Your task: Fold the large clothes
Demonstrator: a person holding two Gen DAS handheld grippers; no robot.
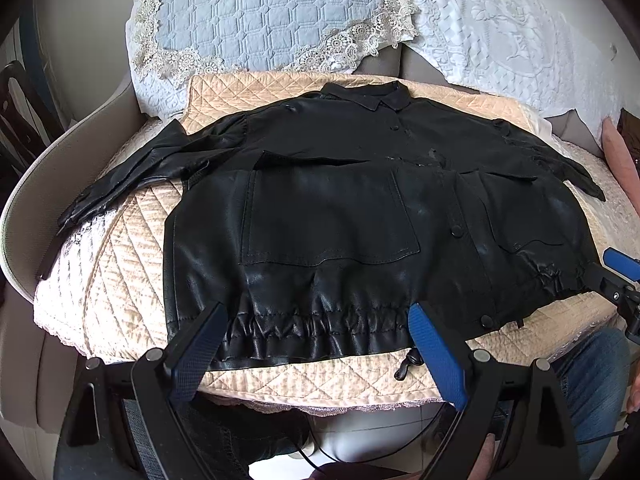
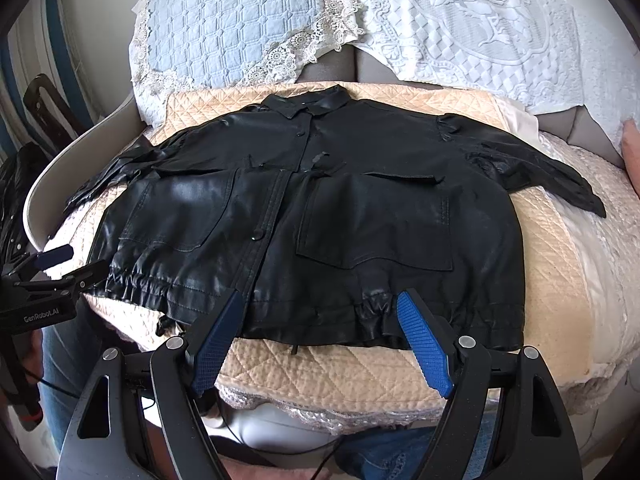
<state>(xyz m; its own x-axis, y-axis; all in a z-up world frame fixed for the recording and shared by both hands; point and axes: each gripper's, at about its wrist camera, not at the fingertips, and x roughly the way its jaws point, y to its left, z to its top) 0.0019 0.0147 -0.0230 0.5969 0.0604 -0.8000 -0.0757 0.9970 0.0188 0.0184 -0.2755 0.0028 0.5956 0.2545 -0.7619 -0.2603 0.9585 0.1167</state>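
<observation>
Jacket (image 1: pixel 340 208) hem between open left gripper (image 1: pixel 316 340) fingers — seemingly untouched.

Black fingers (image 2: pixel 424 344) (blue pads), jeans (image 1: pixel 592 372)

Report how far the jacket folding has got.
Done: the black leather jacket lies flat, front up and buttoned, on the quilted sofa cover. In hand: nothing; the left gripper and right gripper hover open at the gathered hem. Left: both sleeves are spread outward and no fold shows.
</observation>
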